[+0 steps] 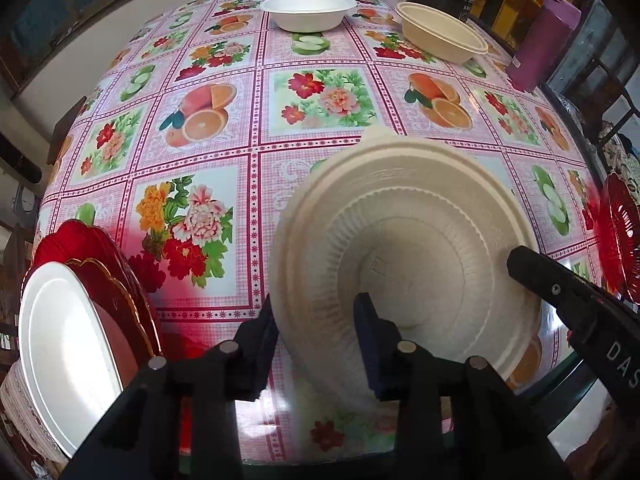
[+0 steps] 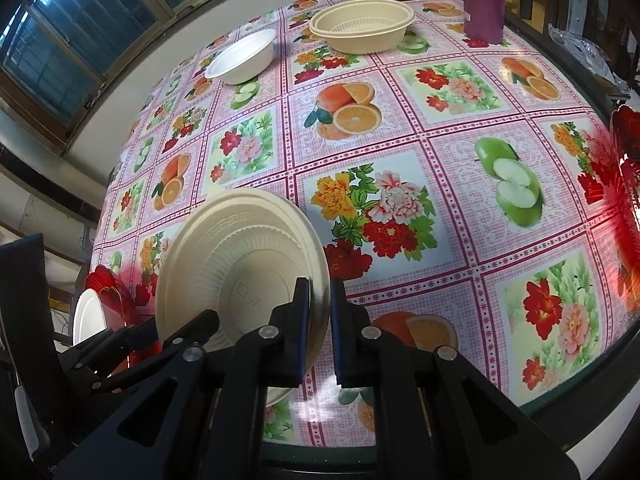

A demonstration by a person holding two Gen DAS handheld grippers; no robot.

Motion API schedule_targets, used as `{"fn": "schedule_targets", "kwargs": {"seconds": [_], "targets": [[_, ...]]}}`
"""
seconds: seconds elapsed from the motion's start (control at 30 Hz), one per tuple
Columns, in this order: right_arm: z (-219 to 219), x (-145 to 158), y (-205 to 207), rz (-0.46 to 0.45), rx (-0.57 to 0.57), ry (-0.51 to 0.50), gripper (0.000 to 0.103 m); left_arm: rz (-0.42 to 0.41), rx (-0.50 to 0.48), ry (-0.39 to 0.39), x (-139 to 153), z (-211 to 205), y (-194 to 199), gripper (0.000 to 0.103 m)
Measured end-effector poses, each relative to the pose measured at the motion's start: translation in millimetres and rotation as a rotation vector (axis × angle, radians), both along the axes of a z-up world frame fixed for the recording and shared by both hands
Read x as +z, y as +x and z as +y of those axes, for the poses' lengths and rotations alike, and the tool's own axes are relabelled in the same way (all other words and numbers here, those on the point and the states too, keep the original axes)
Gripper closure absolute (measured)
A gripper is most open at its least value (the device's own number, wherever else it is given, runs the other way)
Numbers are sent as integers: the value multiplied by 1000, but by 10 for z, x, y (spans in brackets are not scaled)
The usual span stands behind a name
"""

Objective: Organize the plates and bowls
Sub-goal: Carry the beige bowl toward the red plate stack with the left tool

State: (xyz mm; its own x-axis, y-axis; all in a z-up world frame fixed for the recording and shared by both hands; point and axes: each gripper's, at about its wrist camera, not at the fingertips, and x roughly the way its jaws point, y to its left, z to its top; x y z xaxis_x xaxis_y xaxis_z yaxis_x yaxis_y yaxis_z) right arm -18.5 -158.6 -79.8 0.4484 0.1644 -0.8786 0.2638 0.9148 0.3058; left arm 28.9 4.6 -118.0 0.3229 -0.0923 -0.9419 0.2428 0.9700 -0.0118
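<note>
Above the near edge of the fruit-and-flower tablecloth (image 1: 256,120), you hold the cream ribbed bowl (image 1: 404,248) tilted on its side, your right gripper (image 2: 320,320) pinched nearly shut on its rim and your left gripper (image 1: 316,340) narrowed astride the opposite wall, though whether those pads actually press cannot be told. Keep the right pinch firm and let only one gripper carry. Then level the bowl and nest it squarely into the matching cream bowl (image 1: 442,32) at the far side, beside the white bowl (image 1: 308,10), well clear of the purple bottle (image 1: 544,44).
</note>
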Motion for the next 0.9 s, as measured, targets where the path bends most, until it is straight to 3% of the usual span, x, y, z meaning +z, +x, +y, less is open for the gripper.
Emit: {"fn": "schedule_targets", "kwargs": {"seconds": [0.1,0.9], "targets": [[-23,13,-23,-3,-9,2,92,-10,-6,-6,22,4,-21,69],[-34,336,-200,-70,-12,0,92,-141,-44,1,414,2,-233,69]]}}
